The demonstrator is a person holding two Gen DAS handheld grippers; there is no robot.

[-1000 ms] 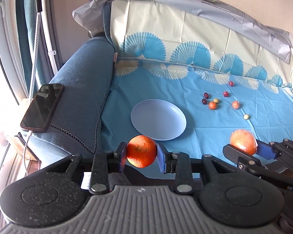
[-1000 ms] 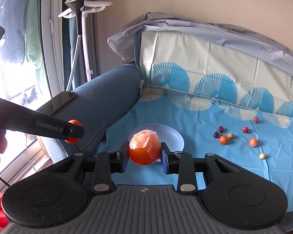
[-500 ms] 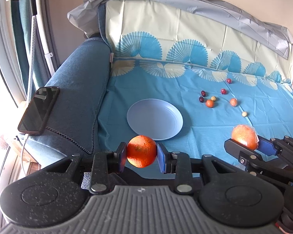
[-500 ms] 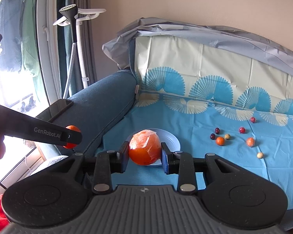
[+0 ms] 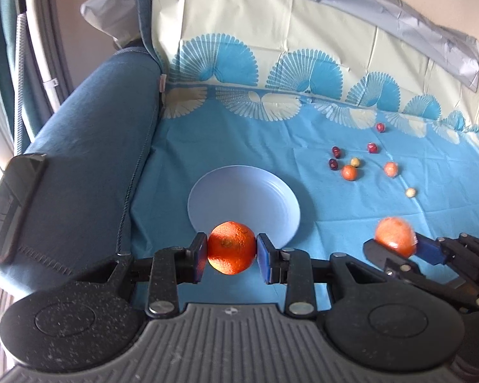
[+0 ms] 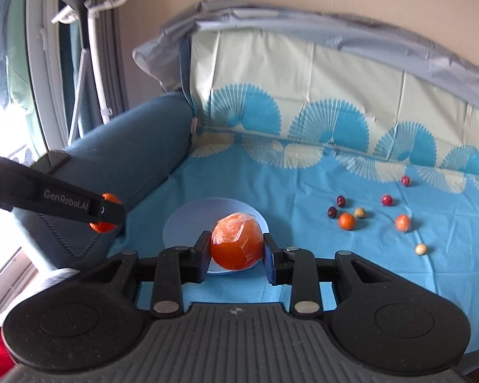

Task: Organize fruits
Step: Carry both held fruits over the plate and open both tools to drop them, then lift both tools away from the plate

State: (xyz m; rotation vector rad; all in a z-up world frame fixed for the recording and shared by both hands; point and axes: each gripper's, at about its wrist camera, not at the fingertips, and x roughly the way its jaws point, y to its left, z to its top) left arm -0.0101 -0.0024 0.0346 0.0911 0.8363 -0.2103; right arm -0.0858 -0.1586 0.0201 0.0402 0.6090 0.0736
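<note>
My left gripper (image 5: 231, 253) is shut on an orange (image 5: 231, 247) and holds it above the near rim of a pale blue plate (image 5: 239, 198). My right gripper (image 6: 236, 250) is shut on a plastic-wrapped orange (image 6: 236, 244), held over the near side of the same plate (image 6: 182, 223). The right gripper also shows in the left wrist view (image 5: 396, 239), to the right of the plate. The left gripper shows in the right wrist view (image 6: 107, 212), left of the plate. Several small fruits lie loose on the blue cloth, among them a small orange (image 5: 349, 172) and a dark red one (image 5: 333, 163).
The blue patterned cloth (image 5: 335, 223) covers a sofa seat and back. The blue armrest (image 5: 89, 159) stands on the left with a black phone (image 5: 9, 210) lying on it. A white garment steamer stand (image 6: 92, 48) and a window are at the far left.
Both grippers have moved forward toward the plate with their oranges still held. The plate and the loose fruits look larger and closer.
</note>
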